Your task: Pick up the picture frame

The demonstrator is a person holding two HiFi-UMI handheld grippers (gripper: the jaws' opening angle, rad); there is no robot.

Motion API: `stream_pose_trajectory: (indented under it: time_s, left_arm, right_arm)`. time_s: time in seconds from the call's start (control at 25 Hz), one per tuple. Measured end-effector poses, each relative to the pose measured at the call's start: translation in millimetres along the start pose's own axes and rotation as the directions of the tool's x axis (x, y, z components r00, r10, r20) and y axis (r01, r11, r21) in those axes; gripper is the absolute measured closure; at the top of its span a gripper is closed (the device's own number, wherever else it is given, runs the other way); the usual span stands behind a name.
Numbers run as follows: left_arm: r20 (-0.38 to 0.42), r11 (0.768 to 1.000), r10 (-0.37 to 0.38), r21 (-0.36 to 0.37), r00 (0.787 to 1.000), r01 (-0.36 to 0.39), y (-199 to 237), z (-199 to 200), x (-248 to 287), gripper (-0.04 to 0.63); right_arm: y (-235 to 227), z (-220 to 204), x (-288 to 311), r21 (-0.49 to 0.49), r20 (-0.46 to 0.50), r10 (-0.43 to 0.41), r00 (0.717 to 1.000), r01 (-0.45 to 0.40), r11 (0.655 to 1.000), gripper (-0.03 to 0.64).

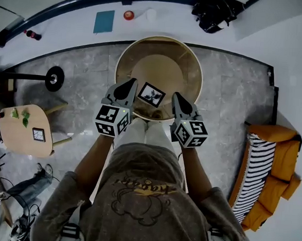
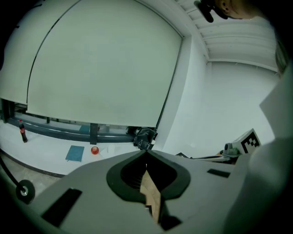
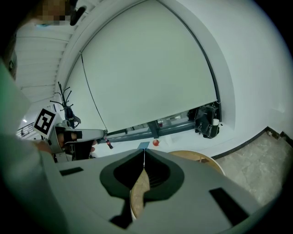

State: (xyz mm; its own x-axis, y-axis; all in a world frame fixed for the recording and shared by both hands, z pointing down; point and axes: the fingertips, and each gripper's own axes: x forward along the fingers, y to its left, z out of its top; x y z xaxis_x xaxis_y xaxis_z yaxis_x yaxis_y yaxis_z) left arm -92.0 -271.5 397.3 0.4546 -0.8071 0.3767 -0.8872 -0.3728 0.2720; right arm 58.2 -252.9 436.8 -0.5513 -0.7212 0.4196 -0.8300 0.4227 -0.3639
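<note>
A small black picture frame (image 1: 151, 95) with a white mat and a plant print rests near the front edge of a round wooden table (image 1: 191, 58). My left gripper (image 1: 133, 82) hovers just to the frame's left, its jaws shut with nothing between them. On the frame's right, my right gripper (image 1: 174, 95) is shut and empty too. Neither touches the frame. The left gripper view shows that gripper (image 2: 146, 154) with its tips pressed together. In the right gripper view the right gripper (image 3: 144, 155) is shut the same way, with the table's rim (image 3: 201, 157) beyond it.
A low wooden side table (image 1: 21, 134) at the left carries a second small frame (image 1: 38, 134). A black disc base (image 1: 54, 78) stands on the floor. An orange sofa with a striped cushion (image 1: 263, 171) fills the right. A black bag (image 1: 213, 11), blue book (image 1: 104, 21) and red ball (image 1: 128, 15) lie on the far ledge.
</note>
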Motion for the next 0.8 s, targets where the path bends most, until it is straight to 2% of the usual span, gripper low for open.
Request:
stream_pose_trajectory:
  time_s: [0.4,0.8]
  left_arm:
    - [-0.046,1.000,0.009,-0.016,0.999,-0.010,15.5,-41.2,27.3,0.578]
    - [-0.085,1.000,-0.001,-0.027,0.996,-0.001,36.0,-94.8,56.2,0.578]
  right_arm:
    - [-21.8,-30.3,27.5,0.016,-0.031,-0.005,0.999,0.006,1.000,0.597]
    - [-42.2,-80.3,58.6,0.046,-0.063,-0.021,0.998,0.024,0.999,0.597]
